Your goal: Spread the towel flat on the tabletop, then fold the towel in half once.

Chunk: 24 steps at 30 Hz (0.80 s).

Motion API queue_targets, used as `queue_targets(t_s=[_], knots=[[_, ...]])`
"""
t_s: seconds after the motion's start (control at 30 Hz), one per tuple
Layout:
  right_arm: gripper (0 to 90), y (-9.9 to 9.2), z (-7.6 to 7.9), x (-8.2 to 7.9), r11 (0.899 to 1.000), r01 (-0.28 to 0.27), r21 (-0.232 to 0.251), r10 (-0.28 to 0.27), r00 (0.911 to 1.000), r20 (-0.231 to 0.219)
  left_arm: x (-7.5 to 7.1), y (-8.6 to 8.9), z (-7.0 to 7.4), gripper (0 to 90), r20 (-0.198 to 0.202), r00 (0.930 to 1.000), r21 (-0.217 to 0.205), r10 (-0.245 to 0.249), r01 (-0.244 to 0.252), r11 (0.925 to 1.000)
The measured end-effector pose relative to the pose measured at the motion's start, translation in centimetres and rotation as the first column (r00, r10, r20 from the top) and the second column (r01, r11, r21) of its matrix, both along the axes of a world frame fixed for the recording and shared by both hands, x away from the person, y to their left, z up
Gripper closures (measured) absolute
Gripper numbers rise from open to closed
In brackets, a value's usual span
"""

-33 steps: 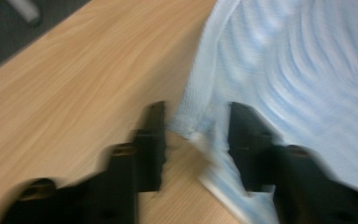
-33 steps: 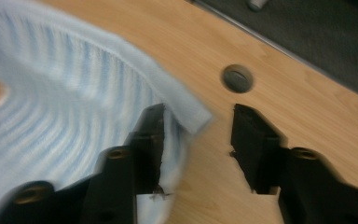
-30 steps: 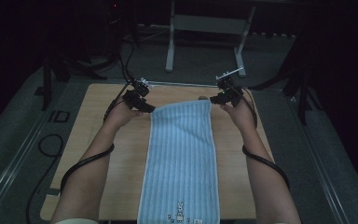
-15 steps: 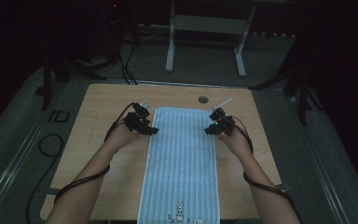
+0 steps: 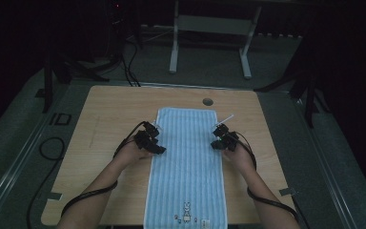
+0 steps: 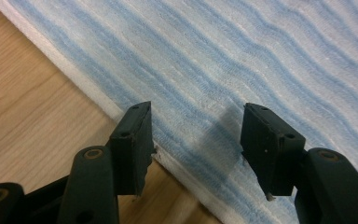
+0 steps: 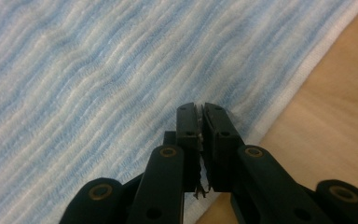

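A blue-and-white striped towel (image 5: 186,162) lies flat along the middle of the wooden table (image 5: 109,109), with a small rabbit print (image 5: 187,210) at its near end. My left gripper (image 5: 158,149) is at the towel's left long edge. In the left gripper view the left gripper (image 6: 196,135) stands open, straddling the hem of the towel (image 6: 261,56) where it meets the table (image 6: 23,107). My right gripper (image 5: 214,143) is at the right long edge. In the right gripper view the right gripper (image 7: 200,109) is shut just above the towel (image 7: 98,70), near its hem and the table (image 7: 335,107).
A round hole (image 5: 208,101) sits in the table just beyond the towel's far end. Bare wood runs along both sides of the towel. Behind the table a metal stand (image 5: 209,28) and cables (image 5: 124,62) are on the dark floor.
Both grippers have drawn back toward me from the towel's far corners to the middle of its long edges. The towel's far end now lies flat.
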State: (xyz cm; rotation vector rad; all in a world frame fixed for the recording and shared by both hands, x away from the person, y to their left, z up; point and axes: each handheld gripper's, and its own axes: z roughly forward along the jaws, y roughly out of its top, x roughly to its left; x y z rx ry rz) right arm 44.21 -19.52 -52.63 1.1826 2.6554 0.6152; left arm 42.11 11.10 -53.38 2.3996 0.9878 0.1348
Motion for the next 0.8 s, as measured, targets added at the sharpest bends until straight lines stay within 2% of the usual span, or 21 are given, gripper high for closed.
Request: queue_targets(t_s=[0.13,0.17,0.2,0.27,0.3,0.37,0.43,0.47,0.6,0.8], knots=[[83.6,-0.4,0.0,1.3,1.0,0.004,0.017,-0.004,0.9997,-0.025,0.2,-0.1,0.0,44.0,0.006,1.0,-0.001,-0.003,0.003,1.0],[79.7,-0.5,0.1,1.4,0.999,0.015,0.029,-0.013,0.9987,-0.049,0.3,-0.1,0.0,43.9,0.004,1.0,-0.005,0.0,0.0,1.0],[75.7,-0.4,0.2,1.5,0.999,0.019,0.031,-0.017,0.9983,-0.055,0.3,-0.1,0.0,44.0,0.003,1.0,-0.007,0.0,0.0,1.0],[65.5,-0.4,0.5,1.4,1.0,0.004,0.022,-0.003,0.9995,-0.032,0.4,0.0,0.1,42.4,0.0,1.0,-0.005,0.0,0.0,1.0],[65.5,-0.4,0.5,1.4,1.0,0.004,0.022,-0.003,0.9995,-0.032,0.4,0.0,0.1,41.4,0.0,1.0,-0.005,0.0,0.0,1.0],[56.2,-0.8,1.1,1.4,0.998,0.02,0.058,-0.019,0.9997,-0.017,0.6,0.3,0.4,41.4,0.0,0.9999,-0.001,0.012,-0.012,0.9999],[53.4,-1.0,1.4,1.4,0.997,0.021,0.073,-0.02,0.9998,-0.006,0.8,0.7,0.9,41.3,0.002,0.9999,-0.007,0.013,-0.013,0.9999],[45.7,-1.4,1.9,1.6,0.995,0.007,0.098,-0.006,0.9998,-0.02,0.9,0.8,1.2,41.3,0.009,0.9998,-0.005,0.017,-0.017,0.9998],[41.1,-1.7,2.4,1.8,0.997,-0.015,0.076,0.016,0.9998,-0.01,1.6,1.9,1.9,40.4,0.021,0.9994,0.004,0.028,-0.028,0.9996],[44.2,-2.1,3.1,3.3,0.998,0.017,0.059,-0.015,0.9995,-0.026,3.0,3.3,2.4,40.4,0.016,0.9962,-0.017,0.086,-0.086,0.9962]])
